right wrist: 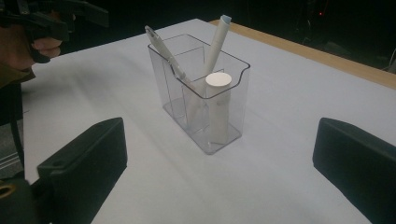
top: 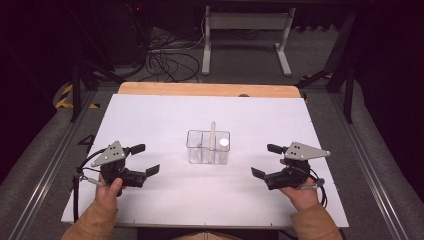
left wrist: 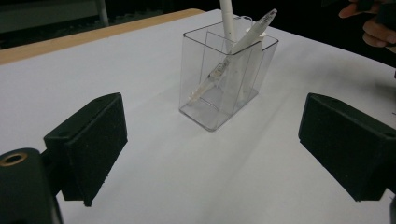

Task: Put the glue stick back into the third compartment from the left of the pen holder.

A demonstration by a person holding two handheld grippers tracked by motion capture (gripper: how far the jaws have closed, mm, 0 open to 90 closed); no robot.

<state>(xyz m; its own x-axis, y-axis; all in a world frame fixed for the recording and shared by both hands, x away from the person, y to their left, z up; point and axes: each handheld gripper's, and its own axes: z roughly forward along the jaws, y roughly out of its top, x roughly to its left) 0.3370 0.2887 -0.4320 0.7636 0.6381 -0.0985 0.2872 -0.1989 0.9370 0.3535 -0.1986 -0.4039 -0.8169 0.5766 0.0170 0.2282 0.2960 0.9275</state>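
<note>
A clear divided holder (top: 208, 148) is standing at the centre of the frame on the white counter (top: 150, 115), keeping a pen (right wrist: 164, 50) and white tubes inside, while the left gripper (top: 144, 159) at lower left and right gripper (top: 265, 160) at lower right are both gaping open, empty, well apart from it.

Pens (right wrist: 169, 58) in holder (top: 208, 147), mid-table (top: 150, 120)

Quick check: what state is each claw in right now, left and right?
Left claw: open, holding nothing, resting left of the clear organizer.
Right claw: open, holding nothing, resting right of the organizer.
</note>
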